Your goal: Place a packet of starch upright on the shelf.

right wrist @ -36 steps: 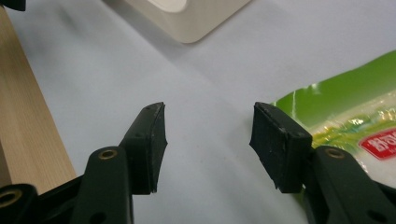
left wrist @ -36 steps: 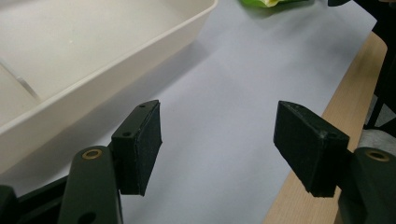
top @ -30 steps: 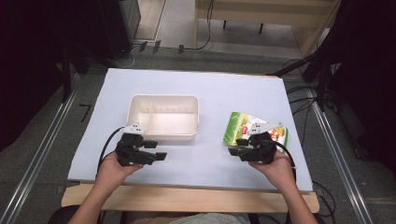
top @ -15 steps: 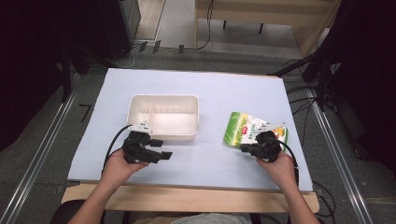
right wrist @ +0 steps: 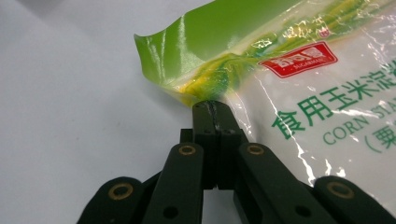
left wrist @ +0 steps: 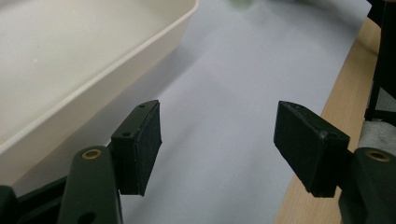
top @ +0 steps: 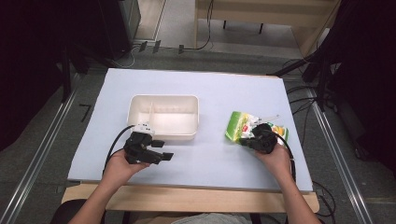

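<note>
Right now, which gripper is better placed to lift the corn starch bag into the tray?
The right gripper: its jaws are shut on the corn starch bag. The left gripper is open beside the tray.

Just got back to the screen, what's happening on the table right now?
A person holds a gripper in each hand. The right gripper is shut on the edge of a green-and-white cornstarch bag lying on the table. The left gripper is open and holds nothing, beside the white tray, which looks empty.
</note>
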A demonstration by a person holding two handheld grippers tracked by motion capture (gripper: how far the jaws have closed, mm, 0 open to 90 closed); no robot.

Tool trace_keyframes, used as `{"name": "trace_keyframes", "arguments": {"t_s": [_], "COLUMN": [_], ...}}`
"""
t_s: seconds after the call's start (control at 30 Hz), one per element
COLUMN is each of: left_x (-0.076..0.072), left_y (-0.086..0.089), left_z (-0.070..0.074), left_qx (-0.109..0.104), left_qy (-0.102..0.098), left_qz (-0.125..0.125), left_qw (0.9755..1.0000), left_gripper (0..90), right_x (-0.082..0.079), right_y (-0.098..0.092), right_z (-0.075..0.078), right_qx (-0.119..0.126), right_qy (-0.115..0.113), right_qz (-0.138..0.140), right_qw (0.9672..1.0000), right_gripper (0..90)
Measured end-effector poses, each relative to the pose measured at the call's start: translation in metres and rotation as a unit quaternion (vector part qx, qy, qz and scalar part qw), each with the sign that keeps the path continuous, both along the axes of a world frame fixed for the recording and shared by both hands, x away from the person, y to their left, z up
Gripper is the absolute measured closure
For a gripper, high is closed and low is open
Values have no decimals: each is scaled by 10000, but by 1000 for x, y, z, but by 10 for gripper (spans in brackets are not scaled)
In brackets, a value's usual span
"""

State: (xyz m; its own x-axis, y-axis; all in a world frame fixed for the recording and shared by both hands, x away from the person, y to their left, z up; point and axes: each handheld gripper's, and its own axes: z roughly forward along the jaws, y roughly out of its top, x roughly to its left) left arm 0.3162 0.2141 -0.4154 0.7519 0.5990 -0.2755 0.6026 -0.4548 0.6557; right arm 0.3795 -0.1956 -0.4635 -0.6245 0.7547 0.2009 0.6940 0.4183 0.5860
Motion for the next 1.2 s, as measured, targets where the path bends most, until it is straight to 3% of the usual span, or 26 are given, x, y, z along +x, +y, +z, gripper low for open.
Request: {"name": "trace_keyframes", "arguments": {"t_s": [0.3, 0.33, 0.43, 0.47, 0.5, 0.53, 0.57, 0.63, 0.67, 0.7, 0.8, 0.9, 0.93, 1.07, 1.13, 1.2], "left_x": [0, 0, 0, -1, -1, -1, -1, -2, -2, -3, -6, -7, -7, -9, -9, -9], "left_y": [0, 1, 2, 4, 4, 5, 5, 7, 7, 7, 8, 9, 10, 14, 15, 16], "left_z": [0, 0, 1, 1, 1, 1, 1, 2, 2, 2, 3, 2, 2, 2, 2, 3], "left_qx": [-23, -46, -40, -89, -89, -91, -95, -105, -117, -120, -102, -93, -82, -105, -115, -120], "left_qy": [-23, -20, -22, -35, -35, -38, -38, -52, -49, -68, -76, -62, -65, -62, -55, -54], "left_qz": [10, 4, 3, 23, 23, 28, 73, 85, 84, 105, 118, 143, 144, 207, 227, 241], "left_qw": [10000, 10000, 10000, 10000, 10000, 9999, 9999, 9999, 9999, 9998, 9999, 9998, 9998, 9997, 9997, 9996], "left_gripper": [332, 332, 332, 332, 332, 332, 332, 332, 332, 332, 333, 332, 333, 333, 333, 332], "right_x": [23, 26, 27, 27, 27, 28, 28, 34, 42, 42, 55, 59, 63, 68, 69, 69], "right_y": [5, 5, 4, -6, -6, -23, -23, -44, -64, -64, -90, -99, -106, -111, -108, -108], "right_z": [0, 0, 5, 17, 17, 29, 29, 31, 29, 29, 25, 23, 21, 13, 1, -2], "right_qx": [46, 70, 121, 246, 246, 152, 152, 116, 36, 36, -64, -55, -110, -204, -441, -426], "right_qy": [-37, 11, 192, 45, 45, -204, -204, -312, -233, -233, -224, -246, -205, 15, 228, 222], "right_qz": [-229, -353, -385, -352, -352, -519, -519, -716, -1002, -1002, -1388, -1533, -1684, -1773, -1696, -1700], "right_qw": [9997, 9994, 9990, 9991, 9991, 9983, 9983, 9969, 9947, 9947, 9901, 9879, 9854, 9839, 9843, 9843], "right_gripper": [900, 900, 900, 900, 900, 900, 900, 900, 900, 900, 900, 900, 900, 900, 900, 900]}}
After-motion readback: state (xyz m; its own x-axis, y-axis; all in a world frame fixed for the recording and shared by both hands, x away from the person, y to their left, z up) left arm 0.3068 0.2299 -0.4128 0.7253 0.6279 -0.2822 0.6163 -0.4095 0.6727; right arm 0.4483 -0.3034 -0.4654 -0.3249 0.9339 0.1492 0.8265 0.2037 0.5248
